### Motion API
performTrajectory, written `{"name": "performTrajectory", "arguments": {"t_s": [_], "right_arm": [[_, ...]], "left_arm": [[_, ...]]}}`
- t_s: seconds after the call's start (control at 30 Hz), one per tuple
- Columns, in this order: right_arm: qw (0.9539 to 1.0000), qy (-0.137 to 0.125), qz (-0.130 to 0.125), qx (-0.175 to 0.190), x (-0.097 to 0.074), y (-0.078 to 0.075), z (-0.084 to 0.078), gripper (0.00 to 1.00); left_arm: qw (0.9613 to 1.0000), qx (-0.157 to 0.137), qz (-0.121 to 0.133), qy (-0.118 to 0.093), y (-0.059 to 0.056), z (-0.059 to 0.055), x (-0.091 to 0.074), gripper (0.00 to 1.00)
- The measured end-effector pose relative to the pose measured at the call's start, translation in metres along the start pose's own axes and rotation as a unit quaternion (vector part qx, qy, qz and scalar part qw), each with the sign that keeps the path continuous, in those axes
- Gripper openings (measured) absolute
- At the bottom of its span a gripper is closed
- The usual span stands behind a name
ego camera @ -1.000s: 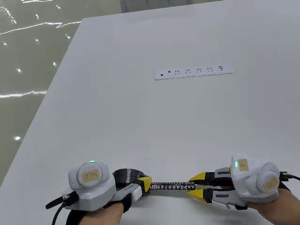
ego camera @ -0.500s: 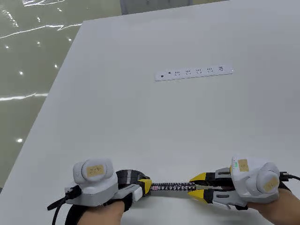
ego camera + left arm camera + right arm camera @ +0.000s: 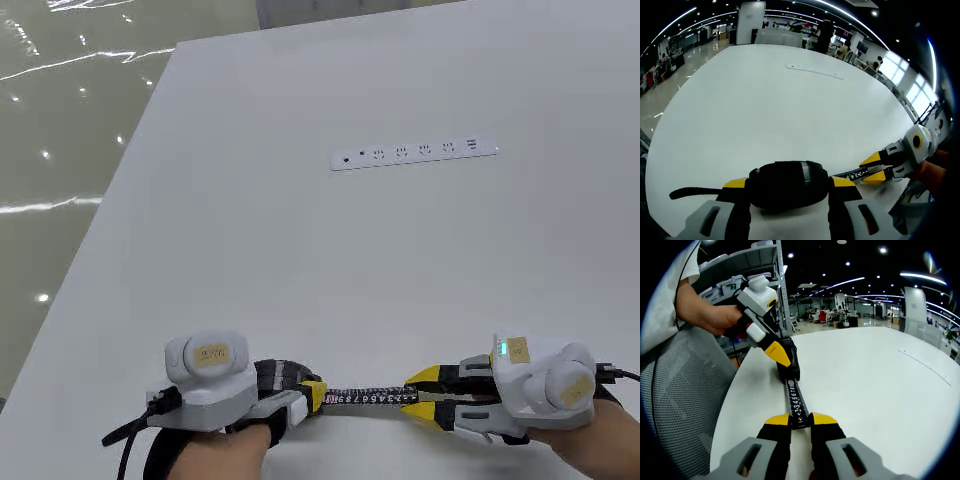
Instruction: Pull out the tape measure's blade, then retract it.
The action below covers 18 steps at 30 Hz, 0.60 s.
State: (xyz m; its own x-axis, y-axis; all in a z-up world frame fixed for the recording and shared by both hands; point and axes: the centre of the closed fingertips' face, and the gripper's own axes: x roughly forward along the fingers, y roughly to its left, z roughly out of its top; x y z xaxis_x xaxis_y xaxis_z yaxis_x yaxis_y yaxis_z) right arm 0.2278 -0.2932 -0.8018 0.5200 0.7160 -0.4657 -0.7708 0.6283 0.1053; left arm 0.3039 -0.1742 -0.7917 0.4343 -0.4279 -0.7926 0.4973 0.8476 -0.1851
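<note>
Head view and both claw views: tape blade spanned between two claws

Near the 6 o'clock edge of the white table (image 3: 300, 230), the left claw (image 3: 302, 396) is clenched around the black tape measure (image 3: 276, 376). It grips the body from both sides so that the housing cannot slide or turn under tension. The left gripper view shows the body filling the gap between the yellow tips, with its slot facing 3 o'clock toward the other claw. The right claw (image 3: 422, 397) is clamped on the free end of the blade (image 3: 365, 398), one yellow tip on each edge. The right gripper view shows the printed scale running away from the tips toward 12 o'clock, into the housing. A short, straight run of blade lies low over the table between the claws, numerals upward. The two claws face each other along one line, from 9 to 3 o'clock, so the pull acts straight out of the slot and not across it. A white power strip (image 3: 414, 153) lies well apart toward 12 o'clock, outside the working line. By this showing the blade is partly out. Whether it is mid-pull or mid-return cannot be told.
</note>
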Motion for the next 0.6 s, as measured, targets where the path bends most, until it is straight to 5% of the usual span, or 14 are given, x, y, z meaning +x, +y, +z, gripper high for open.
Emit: {"name": "performTrajectory", "arguments": {"t_s": [0.3, 0.6], "right_arm": [[1.0000, 0.001, 0.000, 0.000, 0.0004, -0.0008, -0.0015, 0.13], [1.0000, 0.000, 0.002, -0.001, 0.0009, -0.0006, -0.0023, 0.13]], "left_arm": [[0.9999, 0.005, 0.002, 0.012, -0.0003, -0.0011, 0.0001, 0.57], [1.0000, 0.007, 0.001, -0.001, 0.0002, -0.0005, 0.0011, 0.59]]}}
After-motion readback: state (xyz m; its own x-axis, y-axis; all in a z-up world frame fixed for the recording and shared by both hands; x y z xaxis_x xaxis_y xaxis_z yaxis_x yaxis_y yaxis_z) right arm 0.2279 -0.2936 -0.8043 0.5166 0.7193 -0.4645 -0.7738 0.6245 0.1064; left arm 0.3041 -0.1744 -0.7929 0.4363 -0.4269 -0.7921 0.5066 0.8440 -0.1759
